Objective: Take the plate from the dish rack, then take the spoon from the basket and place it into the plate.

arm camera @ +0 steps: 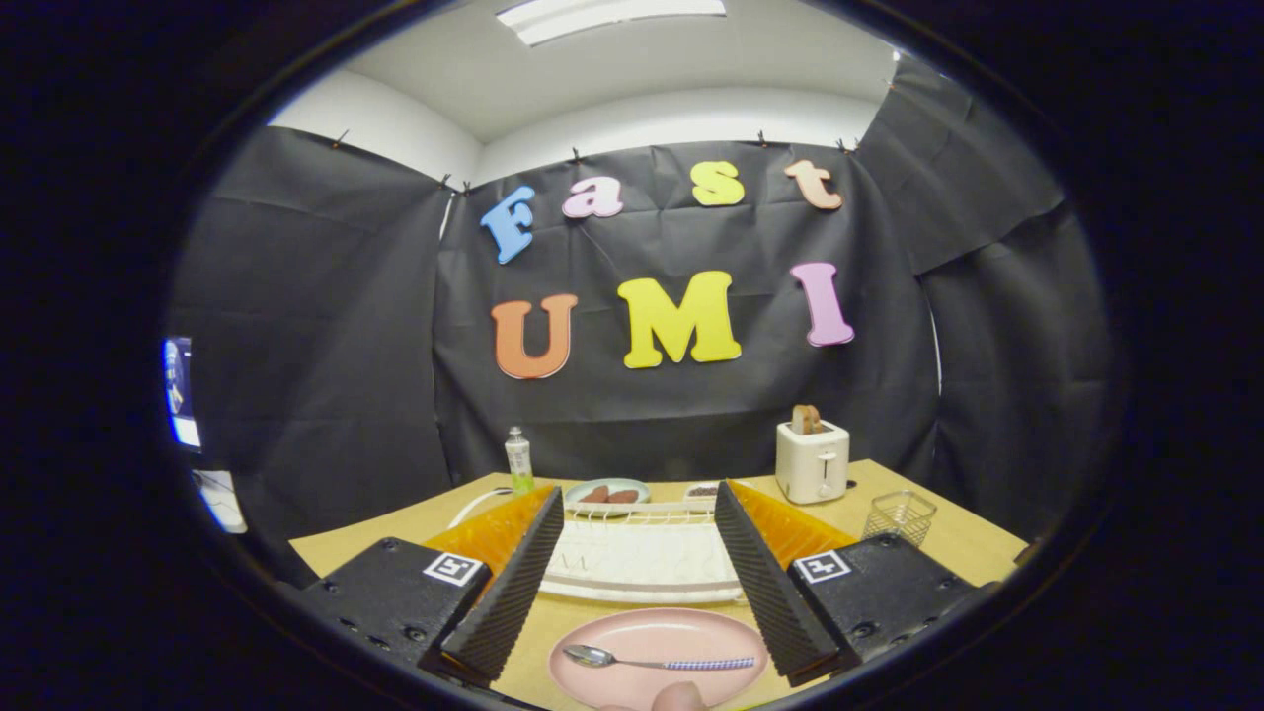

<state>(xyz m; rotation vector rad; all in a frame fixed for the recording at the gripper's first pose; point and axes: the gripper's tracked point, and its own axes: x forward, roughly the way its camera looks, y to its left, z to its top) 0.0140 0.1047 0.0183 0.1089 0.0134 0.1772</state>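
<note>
A pink plate [660, 652] lies flat on the wooden table, low between my fingers and close to me. A metal spoon [652, 661] with a blue patterned handle rests across it, bowl to the left. My gripper [640, 494] is open above the plate, fingers spread wide with nothing between them. Beyond the plate sits the white dish rack [642, 558], just ahead between the fingers. A small wire basket [899, 515] stands on the table to the right of the right finger.
A white toaster [812, 459] with bread in it stands at the back right. A small bottle [518, 460] and a grey plate with food [606, 491] sit at the back behind the rack. A fingertip [679, 697] shows at the plate's near rim.
</note>
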